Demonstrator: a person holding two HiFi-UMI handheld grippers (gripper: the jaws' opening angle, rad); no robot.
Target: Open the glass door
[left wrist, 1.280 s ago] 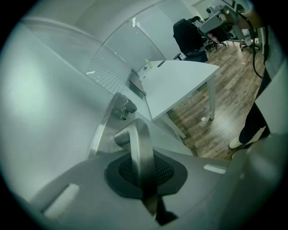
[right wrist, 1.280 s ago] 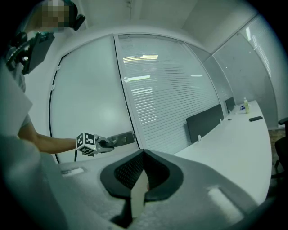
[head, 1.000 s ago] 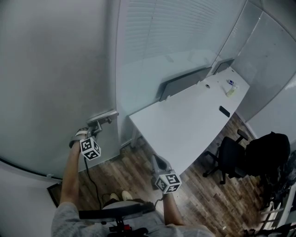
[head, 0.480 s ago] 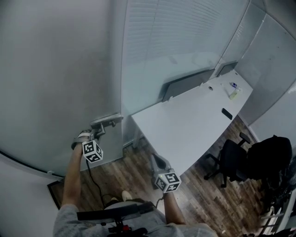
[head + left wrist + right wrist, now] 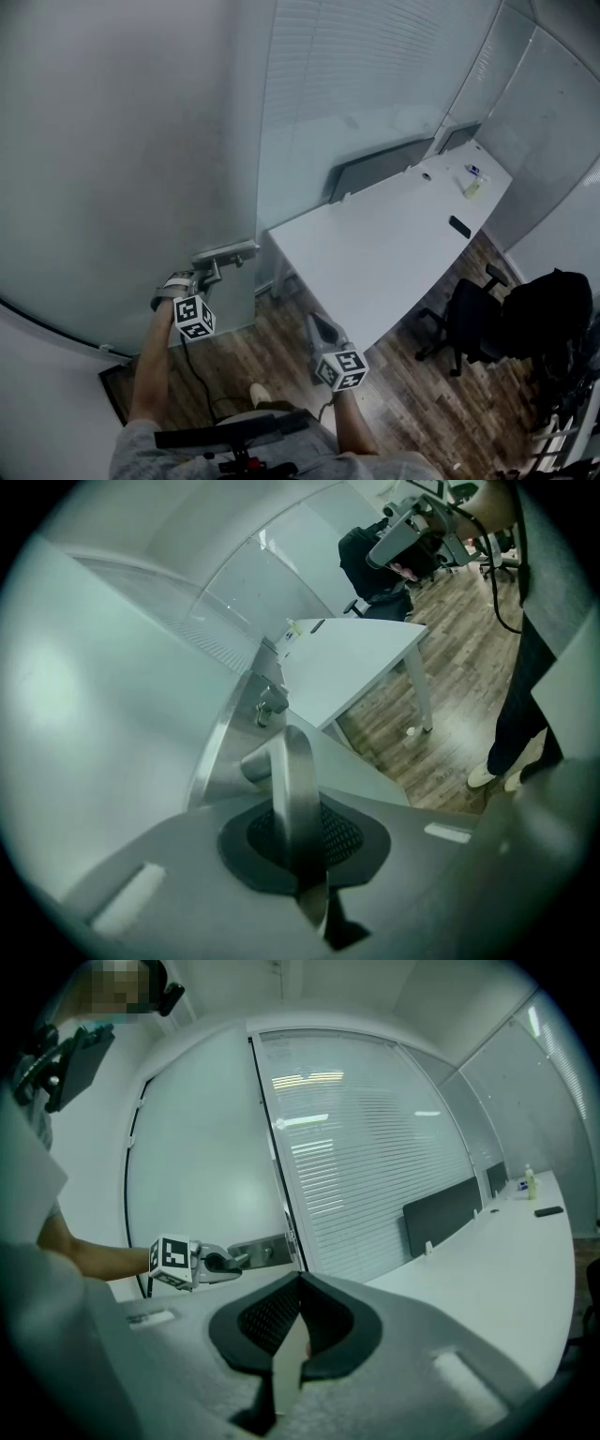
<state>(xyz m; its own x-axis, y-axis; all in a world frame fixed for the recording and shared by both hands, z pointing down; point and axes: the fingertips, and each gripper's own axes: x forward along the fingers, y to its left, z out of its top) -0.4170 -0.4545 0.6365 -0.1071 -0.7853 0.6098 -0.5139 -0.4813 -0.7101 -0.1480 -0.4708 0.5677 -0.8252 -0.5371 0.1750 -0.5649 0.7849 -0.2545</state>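
Note:
The frosted glass door (image 5: 122, 169) fills the left of the head view, and its right edge stands away from the blind-covered glass wall (image 5: 375, 84). Its metal lever handle (image 5: 227, 253) sticks out at the door's edge. My left gripper (image 5: 207, 276) is shut on that handle; in the left gripper view the handle (image 5: 292, 780) runs straight between the pads of the left gripper (image 5: 300, 860). The right gripper view shows the left gripper (image 5: 217, 1263) clamped on the handle (image 5: 255, 1255). My right gripper (image 5: 315, 325) hangs in mid-air over the floor, shut and empty; its jaws (image 5: 289, 1340) meet with nothing between them.
A long white desk (image 5: 394, 253) stands just right of the door, with a dark divider panel (image 5: 375, 169), a phone (image 5: 456, 226) and a small bottle (image 5: 469, 186) on it. A black office chair (image 5: 464, 319) and a dark bag (image 5: 544, 305) sit at the right. A cable (image 5: 192, 375) trails on the wood floor.
The door's edge and its handle have swung to the right in the head view, and my left gripper has gone with the handle. My right gripper has stayed put.

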